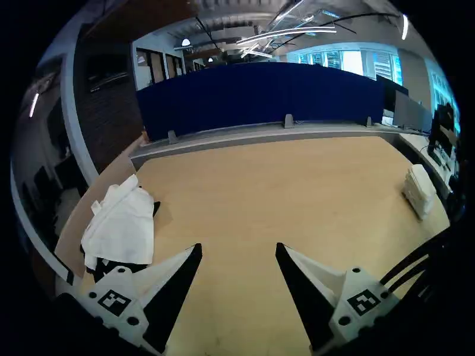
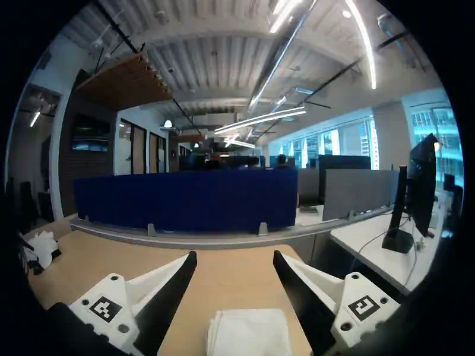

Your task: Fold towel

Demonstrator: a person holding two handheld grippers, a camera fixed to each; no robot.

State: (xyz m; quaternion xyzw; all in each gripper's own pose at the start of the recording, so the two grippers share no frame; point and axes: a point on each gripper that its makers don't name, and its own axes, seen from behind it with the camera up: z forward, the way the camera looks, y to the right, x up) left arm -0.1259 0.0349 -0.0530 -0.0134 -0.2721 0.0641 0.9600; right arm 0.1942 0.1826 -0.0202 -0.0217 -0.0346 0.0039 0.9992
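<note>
left tongs (image 1: 238, 246): open, wide gap between the fingers, nothing in it; hanging over bare desk (image 1: 279, 196)
right tongs (image 2: 234, 254): open too, gripping nothing; tips apart above the desk's near part
crumpled towel (image 1: 119, 222): white, bunched up, unfolded; sits at the desk's left edge in the left gripper view, just beyond the left finger, not touching it
crumpled towel, right gripper view (image 2: 41, 246): same white heap far off to the left, well apart from the right tongs
under the towel: something dark pokes out at its lower and right edges; can't tell what it is
folded stack (image 1: 420, 191): white towels, neatly folded, at the desk's far right edge in the left gripper view, well apart from the crumpled one
folded stack, right gripper view (image 2: 249, 332): low in the frame, between the two fingers and below the tips; no contact visible
desk: light wood, grey rail along its back edge
blue partition (image 1: 261, 98): upright along that back edge, spans most of the desk's width
monitor (image 2: 421, 184): dark, on a stand on a separate white desk to the right, cables trailing from it
grey partition (image 2: 359, 190): behind that white desk
ceiling: exposed, long strip lights on
</note>
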